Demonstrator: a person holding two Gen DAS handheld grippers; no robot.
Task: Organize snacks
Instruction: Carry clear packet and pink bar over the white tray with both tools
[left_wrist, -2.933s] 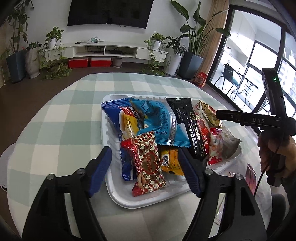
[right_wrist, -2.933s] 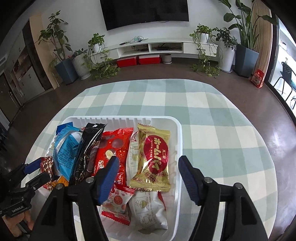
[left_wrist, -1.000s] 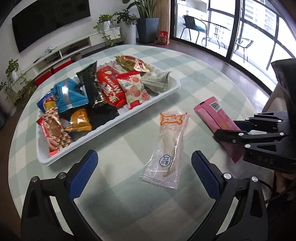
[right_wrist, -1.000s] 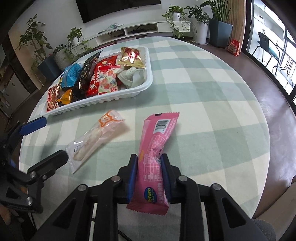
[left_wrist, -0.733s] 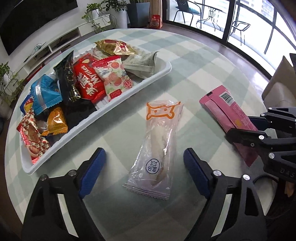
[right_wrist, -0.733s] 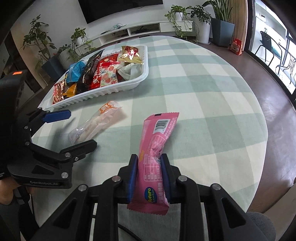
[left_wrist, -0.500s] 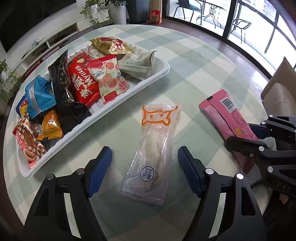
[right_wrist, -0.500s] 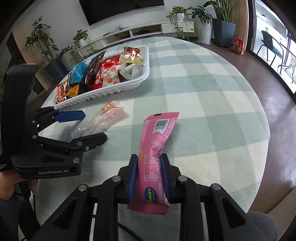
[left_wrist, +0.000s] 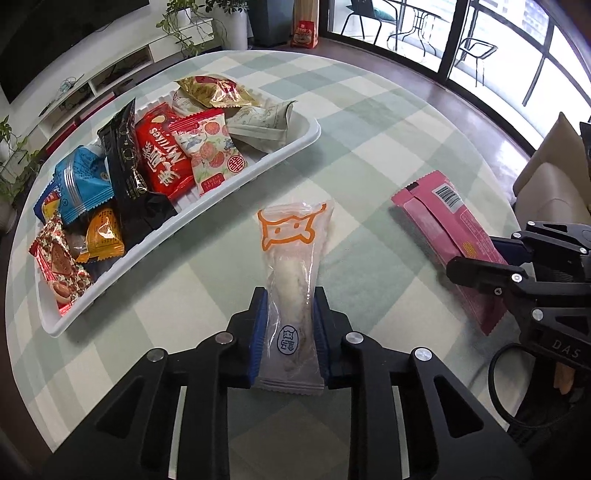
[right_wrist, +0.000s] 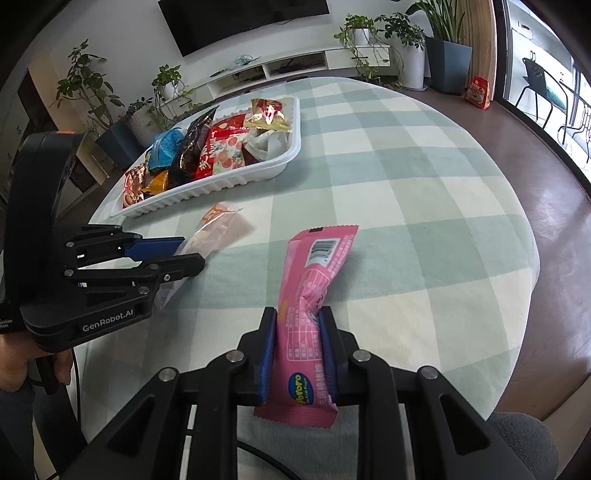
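Observation:
My left gripper (left_wrist: 289, 306) is shut on a clear snack packet with an orange cat print (left_wrist: 293, 258), which lies on the checked tablecloth; the packet also shows in the right wrist view (right_wrist: 218, 229). My right gripper (right_wrist: 298, 325) is shut on a pink snack bar (right_wrist: 314, 280), which rests on the cloth and also shows in the left wrist view (left_wrist: 443, 221). A white tray (left_wrist: 258, 173) full of several snack packets sits at the far left; it also shows in the right wrist view (right_wrist: 229, 181).
The round table's edge (right_wrist: 532, 236) curves close on the right, with dark floor beyond. A beige chair (left_wrist: 546, 184) stands by the table. Potted plants (right_wrist: 92, 99) and a TV shelf line the far wall.
My left gripper came down over the clear cat-print packet and closed on it. My right gripper has stayed shut on the pink bar.

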